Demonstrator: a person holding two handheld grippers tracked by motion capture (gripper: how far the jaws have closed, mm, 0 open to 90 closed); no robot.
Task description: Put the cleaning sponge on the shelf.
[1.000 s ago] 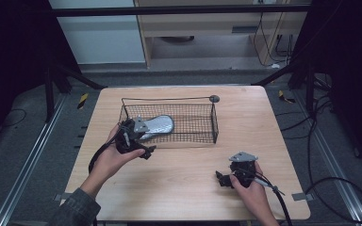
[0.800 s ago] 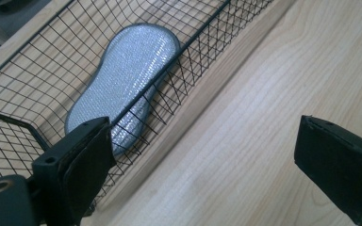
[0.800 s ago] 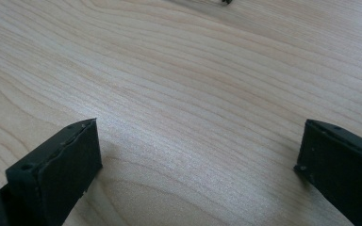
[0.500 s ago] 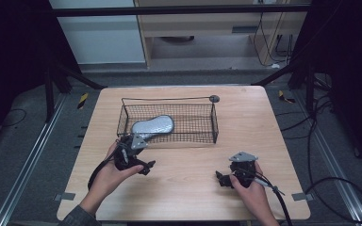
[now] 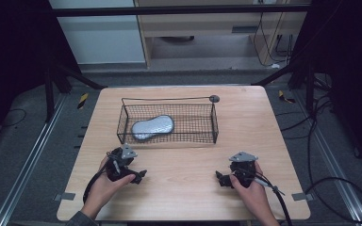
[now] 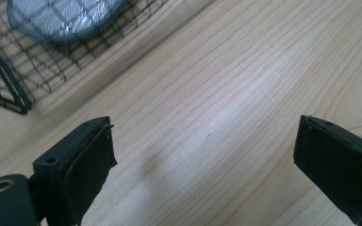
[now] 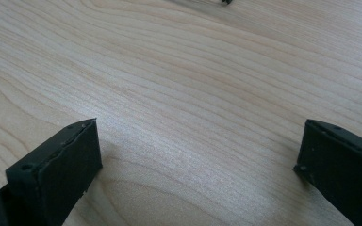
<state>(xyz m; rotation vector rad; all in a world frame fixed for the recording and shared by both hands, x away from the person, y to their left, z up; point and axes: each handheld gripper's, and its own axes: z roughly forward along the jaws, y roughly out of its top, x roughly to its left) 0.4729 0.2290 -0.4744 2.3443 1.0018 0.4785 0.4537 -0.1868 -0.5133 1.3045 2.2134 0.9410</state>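
Both tools rested on the wooden surface [image 5: 184,188], the left tool [image 5: 139,176] and the right tool [image 5: 220,179] with jaws wide apart and empty. The grey object [image 5: 153,127] lay inside the wire basket [image 5: 214,123]. The placing step seemed finished; no further move looked needed.

On the tabletop [image 5: 264,122] a wire basket [image 5: 202,123] sits toward the far side, a pad [image 5: 152,127] lying in its left half. Nearer, the left tongs [image 5: 140,176] and right tongs [image 5: 219,179] rest well apart.

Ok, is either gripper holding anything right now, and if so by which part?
Nothing is held. The left gripper and right gripper both have their jaws wide open over bare table. The grey object lies in the wire basket.
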